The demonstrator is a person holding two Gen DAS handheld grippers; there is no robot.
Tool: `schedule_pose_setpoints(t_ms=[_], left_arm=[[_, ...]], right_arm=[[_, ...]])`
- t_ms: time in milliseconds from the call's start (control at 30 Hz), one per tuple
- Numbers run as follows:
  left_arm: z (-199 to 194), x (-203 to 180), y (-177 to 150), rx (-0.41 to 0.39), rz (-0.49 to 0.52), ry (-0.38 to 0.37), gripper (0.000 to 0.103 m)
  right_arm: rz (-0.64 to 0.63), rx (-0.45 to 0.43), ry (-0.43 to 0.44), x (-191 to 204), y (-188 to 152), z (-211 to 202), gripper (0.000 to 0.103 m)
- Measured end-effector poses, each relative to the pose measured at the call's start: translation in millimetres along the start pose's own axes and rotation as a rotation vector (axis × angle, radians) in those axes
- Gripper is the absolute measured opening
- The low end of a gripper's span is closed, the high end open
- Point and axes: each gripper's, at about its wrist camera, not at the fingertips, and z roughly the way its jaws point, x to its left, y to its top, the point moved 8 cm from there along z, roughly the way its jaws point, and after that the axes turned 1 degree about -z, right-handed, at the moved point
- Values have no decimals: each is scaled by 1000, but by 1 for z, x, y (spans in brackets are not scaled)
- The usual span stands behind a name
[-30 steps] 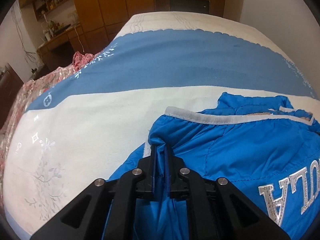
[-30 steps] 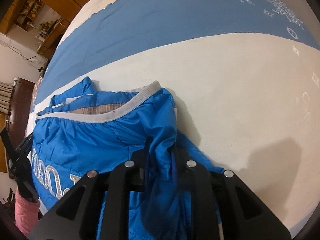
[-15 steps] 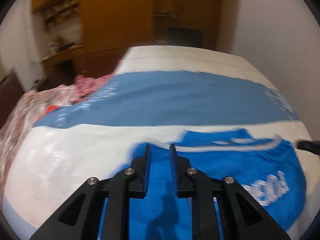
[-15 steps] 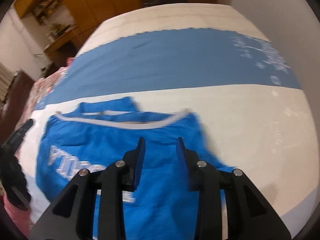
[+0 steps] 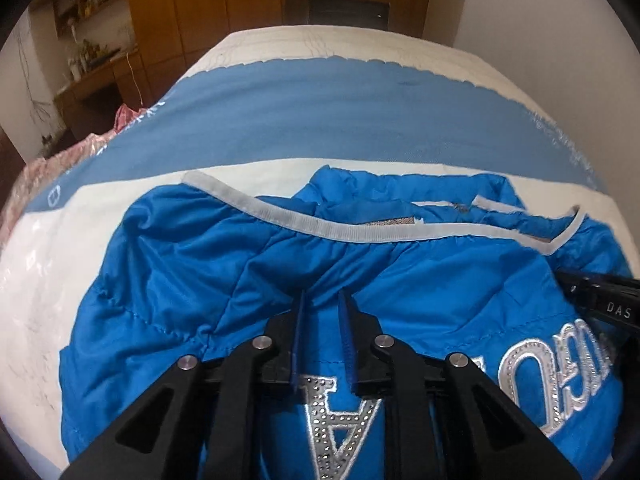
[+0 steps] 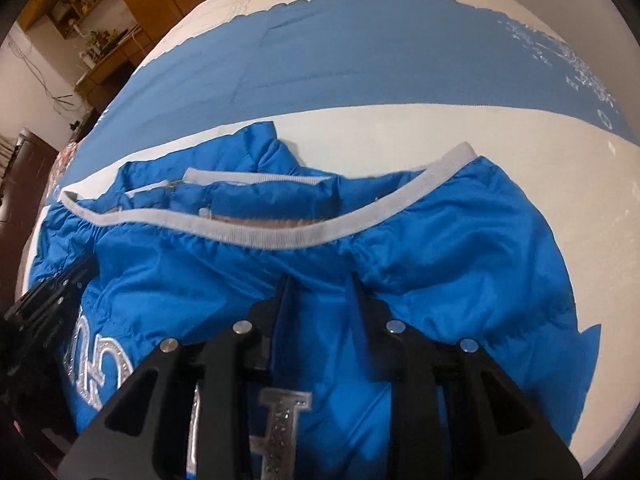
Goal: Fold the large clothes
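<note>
The left wrist view showed the left gripper [image 5: 323, 304] tipped steeply down over a bright blue padded jacket [image 5: 192, 292] that lay spread on the bed [image 5: 60, 280]. Its fingers [image 5: 298, 336] stood a little apart, their tips at the puffy fabric just below the grey ribbed trim [image 5: 288, 220], with nothing pinched between them; the jaws had just been opening and then held at that narrow gap. Silver studded letters [image 5: 340, 424] ran across the jacket under and to the right of the gripper. At the right edge of this view a piece of the right gripper [image 5: 600, 300] rested over the same jacket. From the right wrist view the right gripper [image 6: 320, 284] also pointed down at the jacket [image 6: 460, 248], its fingers [image 6: 360, 312] parted somewhat and gripping no cloth; its jaws had opened and then just been closing a little. The grey trim [image 6: 280, 236] curved across the garment ahead of it, and the left gripper [image 6: 52, 292] showed at the left edge. The jacket sat on the cream part of the bedcover [image 6: 520, 132], near its broad blue band [image 6: 360, 60]. Wooden cupboards [image 5: 200, 12] stood beyond the bed.
</note>
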Motion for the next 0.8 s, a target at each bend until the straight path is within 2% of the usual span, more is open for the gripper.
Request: schedule_pose_setpoints(t_ms=[133, 167, 233, 333, 400, 433, 533, 633, 700, 800], left_arm=[[-7, 1, 3, 18, -9, 11, 18], [-17, 4, 3, 9, -29, 7, 18], [-42, 4, 4, -38, -41, 1, 18], [-84, -8, -11, -102, -28, -35, 19], [-106, -17, -30, -147, -15, -45, 19], [-110, -22, -37, -144, -11, -57, 19], [-105, -31, -65, -118, 14, -70, 19], [-86, -35, -87, -61, 16, -68, 19], [-78, -34, -92, -68, 47, -45, 20], [-73, -33, -92, -52, 30, -50, 20]], right_arm=[[24, 13, 15, 0, 0, -11, 26], [42, -7, 51, 0, -2, -22, 29], [29, -40, 64, 6, -10, -42, 29], [-31, -92, 77, 22, -41, -79, 30], [-53, -107, 78, 33, -62, -92, 30], [-63, -108, 84, 39, -74, -93, 30], [-57, -74, 85, 47, -102, -82, 29], [-99, -69, 29, 48, -111, -64, 28], [-84, -67, 35, 44, -111, -51, 26], [-79, -54, 47, 43, -110, -51, 26]])
